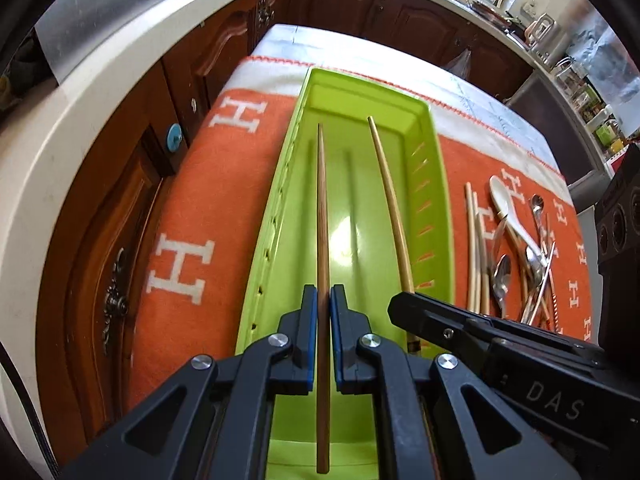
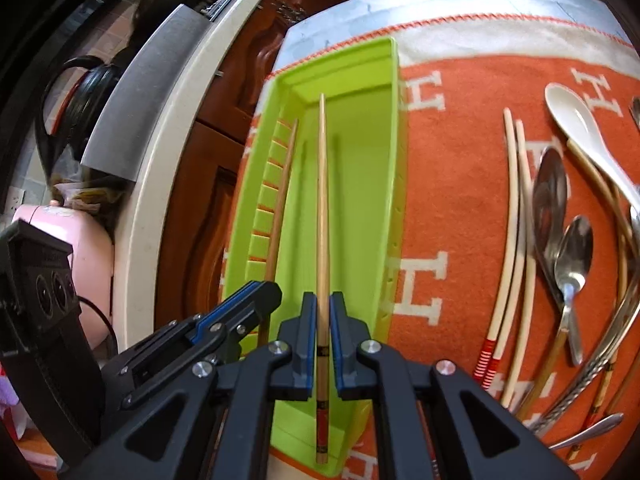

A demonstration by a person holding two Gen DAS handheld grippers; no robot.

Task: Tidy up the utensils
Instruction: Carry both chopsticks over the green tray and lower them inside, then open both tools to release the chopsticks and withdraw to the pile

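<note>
Chopsticks sit clamped in both your jaws — the darker chopstick (image 1: 322, 208) in your left gripper (image 1: 323, 308), the paler chopstick (image 2: 322, 216) in your right gripper (image 2: 323, 312). Each runs straight ahead from its jaws, long axis along the green tray (image 1: 434, 184), apparently just above its floor. Loose spoons (image 2: 568, 216) and more chopsticks lie right of your right jaws on the tabletop's orange cloth (image 2: 452, 184).

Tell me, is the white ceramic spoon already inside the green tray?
No, the white ceramic spoon lies on the orange cloth with the other utensils, outside the green tray.
</note>
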